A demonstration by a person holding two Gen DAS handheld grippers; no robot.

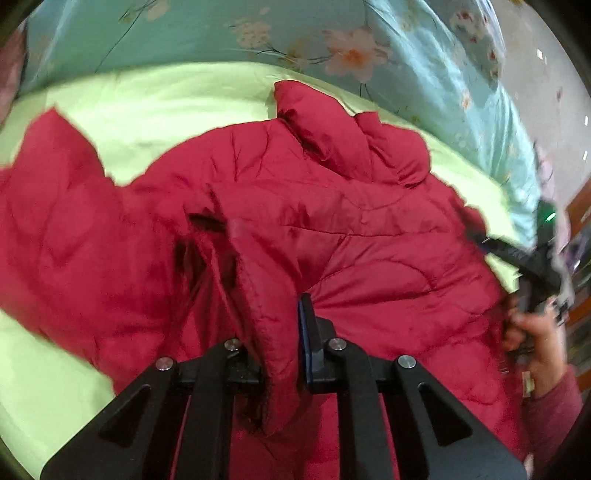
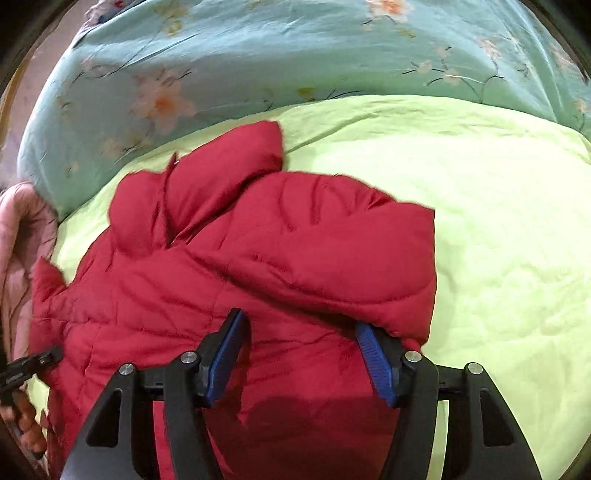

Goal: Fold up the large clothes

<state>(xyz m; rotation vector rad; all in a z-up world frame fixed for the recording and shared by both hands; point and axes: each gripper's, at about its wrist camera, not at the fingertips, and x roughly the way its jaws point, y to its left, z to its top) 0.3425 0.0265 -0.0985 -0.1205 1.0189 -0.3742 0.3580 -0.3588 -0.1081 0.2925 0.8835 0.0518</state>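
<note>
Red puffer jacket lies spread across the lime-green bed sheet, collar/hood end toward the floral teal quilt at the far side; probably laid flat like that so panels can be turned inward w/o bunching. Left gripper has its jaws nearly closed, pinching a stitched edge of the jacket: the fold of fabric runs up between the pads and is lifted off the rest, likely to carry that side over toward the middle. Right gripper has jaws about half open w/ nothing between them; the blue pads hover just above the red fabric, the right-hand pad close under the rim of a sleeve that lies folded across the body. Looks like that sleeve is placed already, so this hand is free for the next grab. In the left wrist view the right gripper shows at the jacket's right edge, blurred, w/ the person's hand on its handle. A pink garment sits at the bed's left edge, apart from the fold. Fold seems early-to-mid: one sleeve in, the left side only lifted, not yet laid.
</note>
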